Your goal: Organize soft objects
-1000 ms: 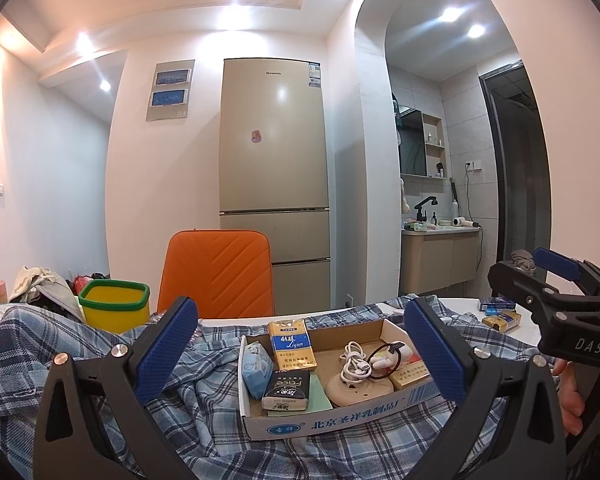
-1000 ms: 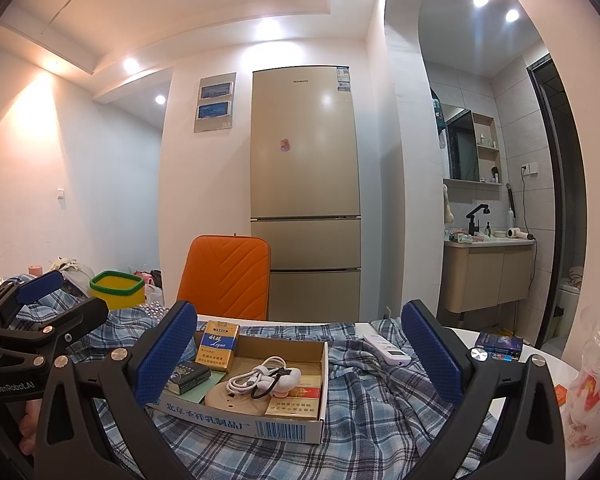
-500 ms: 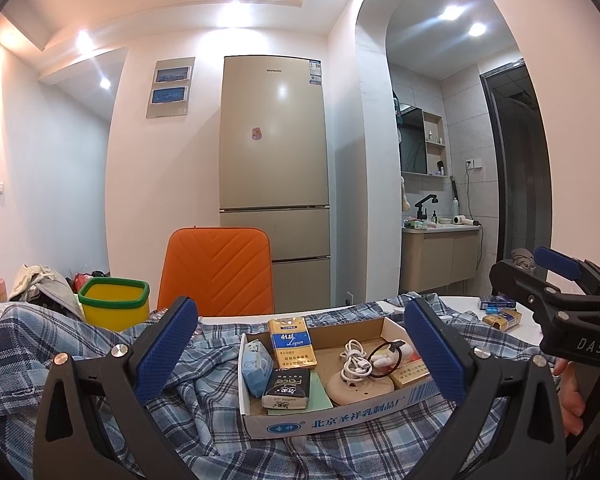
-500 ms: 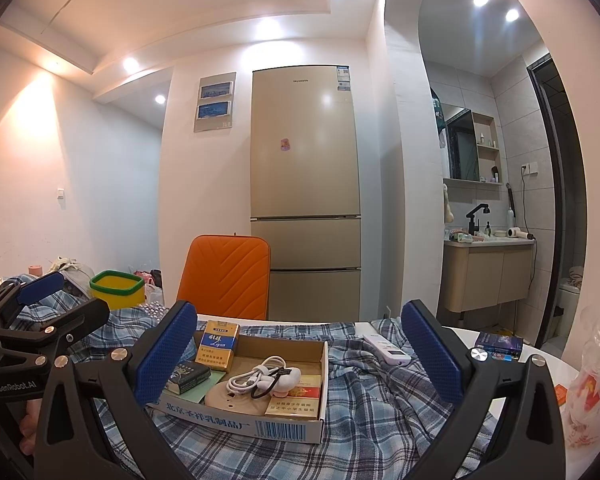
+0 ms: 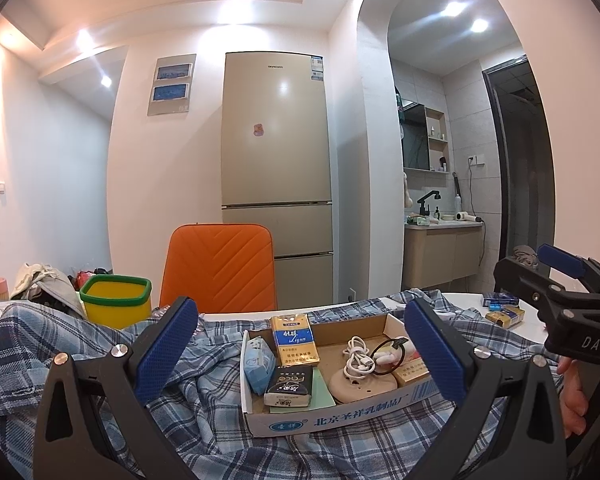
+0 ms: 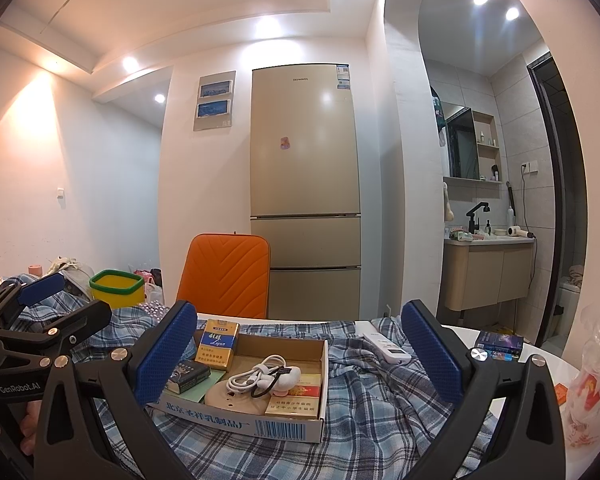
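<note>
A blue plaid shirt (image 5: 204, 408) lies rumpled over the table, also in the right wrist view (image 6: 380, 396). A shallow cardboard box (image 5: 340, 420) sits on it, holding cigarette packs, a white cable and a tissue pack; it shows in the right wrist view (image 6: 260, 426) too. My left gripper (image 5: 300, 356) is open and empty, hovering in front of the box. My right gripper (image 6: 300, 354) is open and empty, hovering over the box and shirt. Each gripper shows at the edge of the other's view.
A yellow bin with a green rim (image 5: 116, 300) stands at the back left. An orange chair (image 5: 220, 268) is behind the table. A white remote (image 6: 384, 346) lies on the shirt. Small boxes (image 6: 498, 346) and a plastic bag (image 6: 592, 380) are at the right.
</note>
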`<state>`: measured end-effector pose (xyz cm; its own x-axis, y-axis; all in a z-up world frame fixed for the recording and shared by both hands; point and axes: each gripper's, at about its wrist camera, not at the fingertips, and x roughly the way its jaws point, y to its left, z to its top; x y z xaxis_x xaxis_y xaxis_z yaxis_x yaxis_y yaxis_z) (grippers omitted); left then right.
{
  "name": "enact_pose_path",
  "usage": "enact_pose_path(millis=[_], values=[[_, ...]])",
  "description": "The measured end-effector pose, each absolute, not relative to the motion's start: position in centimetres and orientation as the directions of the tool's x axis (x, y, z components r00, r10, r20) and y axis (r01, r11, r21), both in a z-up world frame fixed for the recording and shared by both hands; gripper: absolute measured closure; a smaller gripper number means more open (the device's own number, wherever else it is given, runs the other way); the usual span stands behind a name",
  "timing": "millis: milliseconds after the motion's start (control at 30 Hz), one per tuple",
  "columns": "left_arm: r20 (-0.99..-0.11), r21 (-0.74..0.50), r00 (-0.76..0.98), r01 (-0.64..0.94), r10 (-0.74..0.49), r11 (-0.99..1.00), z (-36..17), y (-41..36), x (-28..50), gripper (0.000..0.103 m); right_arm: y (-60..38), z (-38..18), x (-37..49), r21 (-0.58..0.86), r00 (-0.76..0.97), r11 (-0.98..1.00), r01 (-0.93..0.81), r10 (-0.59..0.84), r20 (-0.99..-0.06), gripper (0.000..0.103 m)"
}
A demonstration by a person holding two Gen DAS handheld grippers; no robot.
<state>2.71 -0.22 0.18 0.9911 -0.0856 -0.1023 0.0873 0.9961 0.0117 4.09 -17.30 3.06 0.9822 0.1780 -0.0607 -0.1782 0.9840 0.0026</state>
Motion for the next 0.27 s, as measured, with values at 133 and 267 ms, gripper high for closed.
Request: enact_pose_path(millis=[133, 267], values=[[-0.103, 0.011, 0.991, 0.087, -0.086, 0.996, 0.19, -0.15, 2.73, 0.0, -17.31, 3.09, 4.1, 0.002, 0.982, 0.984, -0.178, 0.178, -0.061, 0.0], [-0.103, 0.012, 0.991, 0.088, -0.086, 0.996, 0.18, -0.25, 2.72, 0.0, -17.29, 3.07, 4.11, 0.003, 0.982, 0.984, -0.178, 0.178, -0.061, 0.0]])
